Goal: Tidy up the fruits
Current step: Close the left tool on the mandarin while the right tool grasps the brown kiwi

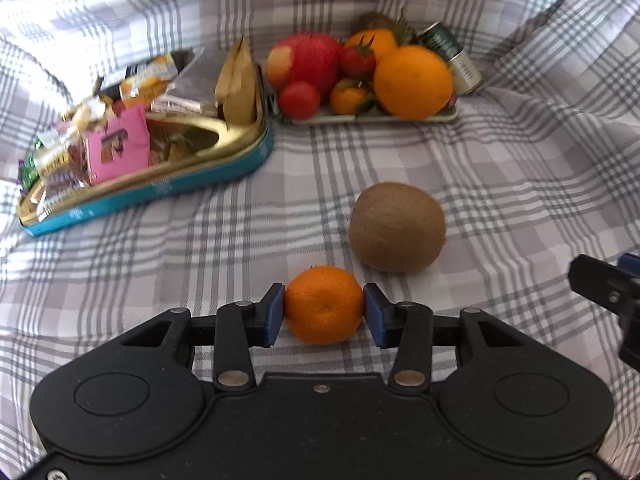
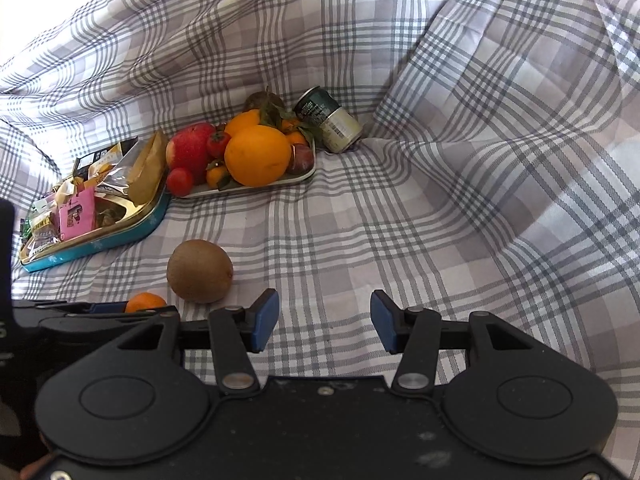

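While the left tool (image 1: pixel 324 314) points down at the checked cloth (image 1: pixel 500 200), its two blue pads (image 1: pixel 275 314) lie against opposite sides of a small mandarin (image 1: pixel 324 300), which sits between them low on the cloth near its front edge. Whether the fruit rests on the cloth or is lifted just clear of it cannot be told.

Just beyond the mandarin and a little to its right lies a brown kiwi (image 1: pixel 396 228), apart from both tools.

Seen from its own camera, the right tool (image 2: pixel 324 320) stands about half open with nothing between its pads, only bare cloth beneath. The kiwi lies ahead of its left finger.

Toward the back of the cloth stands a pale tray (image 1: pixel 360 118) piled with fruit: a red apple (image 1: pixel 304 60), a large orange (image 1: pixel 412 80), tomatoes and smaller citrus. A green and cream can (image 1: pixel 452 56) lies tilted just behind the tray's right end. Touching the tray's left end is a blue and gold tin (image 1: pixel 160 188) filled with wrapped snacks, among them a pink packet (image 1: pixel 116 144).
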Demonstrator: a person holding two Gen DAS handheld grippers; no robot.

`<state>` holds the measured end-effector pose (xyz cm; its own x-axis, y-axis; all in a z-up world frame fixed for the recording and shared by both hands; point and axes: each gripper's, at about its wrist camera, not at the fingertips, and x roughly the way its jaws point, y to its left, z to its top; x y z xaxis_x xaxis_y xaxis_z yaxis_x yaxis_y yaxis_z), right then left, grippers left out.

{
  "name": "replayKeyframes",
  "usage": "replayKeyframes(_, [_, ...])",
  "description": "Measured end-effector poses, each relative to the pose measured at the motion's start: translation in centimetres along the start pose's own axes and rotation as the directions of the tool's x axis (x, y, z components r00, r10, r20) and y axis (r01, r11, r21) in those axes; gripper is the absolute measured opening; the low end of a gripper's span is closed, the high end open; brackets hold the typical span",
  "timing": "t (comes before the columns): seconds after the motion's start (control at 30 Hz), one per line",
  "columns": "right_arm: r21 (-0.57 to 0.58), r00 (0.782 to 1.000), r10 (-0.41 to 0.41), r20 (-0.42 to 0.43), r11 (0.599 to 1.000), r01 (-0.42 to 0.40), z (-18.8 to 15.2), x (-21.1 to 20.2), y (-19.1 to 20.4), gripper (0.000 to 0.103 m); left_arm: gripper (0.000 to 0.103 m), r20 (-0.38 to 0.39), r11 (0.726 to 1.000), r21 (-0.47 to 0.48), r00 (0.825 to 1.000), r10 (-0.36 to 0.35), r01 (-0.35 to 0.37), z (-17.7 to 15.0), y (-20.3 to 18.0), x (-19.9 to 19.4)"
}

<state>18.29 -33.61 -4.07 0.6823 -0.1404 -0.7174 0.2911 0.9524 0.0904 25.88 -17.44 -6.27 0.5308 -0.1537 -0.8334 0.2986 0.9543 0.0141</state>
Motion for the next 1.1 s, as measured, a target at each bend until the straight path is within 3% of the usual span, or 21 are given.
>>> replayKeyframes(0.17, [-0.002,1.000,0.003,-0.011,1.000,-0.003,-0.1,0.1,0.2,0.052,0.051,-0.013,0.997,-0.064,0.999,-0.032,0.031,0.2,1.2,-0.1])
replayKeyframes(0.77, [-0.089,0.993,0.096,-0.066,0.991,-0.101,0.6,3.4,5.9,0.053,0.051,-0.026,0.990,-0.112,0.996,0.086,-0.089,-1.1,7.4,-2.3])
replayKeyframes(1.1, [-0.175,0.991,0.115,-0.070,0.977,-0.125,1.8,6.8,8.9,0.056,0.051,-0.030,0.989,-0.131,0.997,0.067,-0.071,-1.4,8.4,-2.4])
